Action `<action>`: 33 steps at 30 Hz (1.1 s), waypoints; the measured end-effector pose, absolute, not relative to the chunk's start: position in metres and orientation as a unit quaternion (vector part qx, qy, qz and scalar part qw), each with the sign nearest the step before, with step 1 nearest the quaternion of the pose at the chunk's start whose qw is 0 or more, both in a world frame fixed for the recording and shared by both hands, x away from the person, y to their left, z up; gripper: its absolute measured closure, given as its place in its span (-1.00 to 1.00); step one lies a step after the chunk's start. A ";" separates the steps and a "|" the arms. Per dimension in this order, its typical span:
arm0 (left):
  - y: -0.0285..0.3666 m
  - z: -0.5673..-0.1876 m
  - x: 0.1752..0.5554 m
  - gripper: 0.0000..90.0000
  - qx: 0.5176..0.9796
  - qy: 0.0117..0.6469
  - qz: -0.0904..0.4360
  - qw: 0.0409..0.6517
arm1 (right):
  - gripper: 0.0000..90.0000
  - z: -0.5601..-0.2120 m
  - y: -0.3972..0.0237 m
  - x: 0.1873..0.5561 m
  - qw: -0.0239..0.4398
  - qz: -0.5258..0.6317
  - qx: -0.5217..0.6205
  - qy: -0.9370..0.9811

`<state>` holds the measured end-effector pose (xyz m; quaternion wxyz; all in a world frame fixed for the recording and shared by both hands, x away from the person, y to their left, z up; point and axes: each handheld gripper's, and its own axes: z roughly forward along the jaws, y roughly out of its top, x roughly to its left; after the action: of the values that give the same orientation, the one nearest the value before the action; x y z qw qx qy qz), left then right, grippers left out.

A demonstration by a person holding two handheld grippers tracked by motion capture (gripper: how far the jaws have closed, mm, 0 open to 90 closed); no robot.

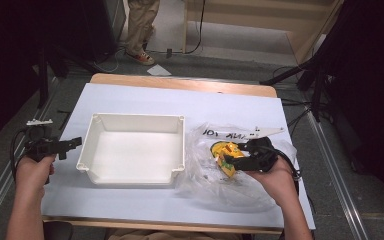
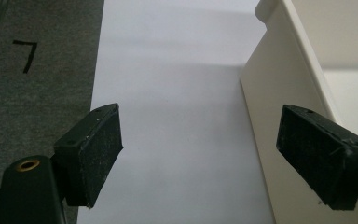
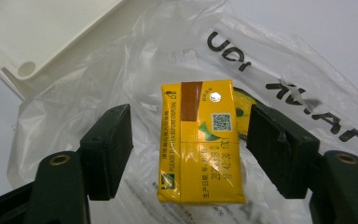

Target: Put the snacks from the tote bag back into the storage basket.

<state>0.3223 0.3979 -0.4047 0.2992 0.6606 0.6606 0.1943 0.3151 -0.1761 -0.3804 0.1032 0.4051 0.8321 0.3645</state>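
High view, white bin (image 1: pixel 132 150) mid-table, left gripper (image 1: pixel 60 146) beside its left wall, right gripper (image 1: pixel 240 156) over yellow carton (image 1: pixel 225 155) on clear bag (image 1: pixel 215 175); left gripper view, jaws spread, empty; right gripper view, jaws spread astride carton (image 3: pixel 199 142), not pinching.

Two black handheld grippers are seen. The left gripper (image 2: pixel 193 158) has two blocky black jaws faced with scuffed, speckled pads (image 2: pixel 103 154); a brass-ringed screw hole (image 2: pixel 28 164) is set in its rounded arm, and a black cable (image 1: pixel 15 150) trails from it. The right gripper (image 3: pixel 191 154) is built alike, with brass-ringed holes in both arms. A grey three-cornered plate (image 1: pixel 267 132) is mounted on it. Both forearms are bare of sleeves.
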 end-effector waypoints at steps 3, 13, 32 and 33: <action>0.398 -0.405 0.323 -0.67 0.660 0.661 0.194 0.300 | -0.27 -0.384 -0.174 0.316 0.100 0.360 0.406 0.834; 0.398 -0.405 0.323 -0.67 0.662 0.660 0.194 0.297 | -0.23 -0.395 -0.167 0.319 0.095 0.342 0.416 0.837; 0.398 -0.406 0.323 -0.67 0.662 0.661 0.193 0.296 | 0.12 -0.399 -0.168 0.322 0.114 0.323 0.408 0.846; 0.398 -0.406 0.323 -0.67 0.663 0.660 0.192 0.296 | 0.12 -0.399 -0.168 0.322 0.112 0.323 0.407 0.847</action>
<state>0.3226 0.3981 -0.4062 0.2964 0.6625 0.6605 0.1925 0.3225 -0.1682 -0.3987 0.1125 0.4070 0.8469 0.3233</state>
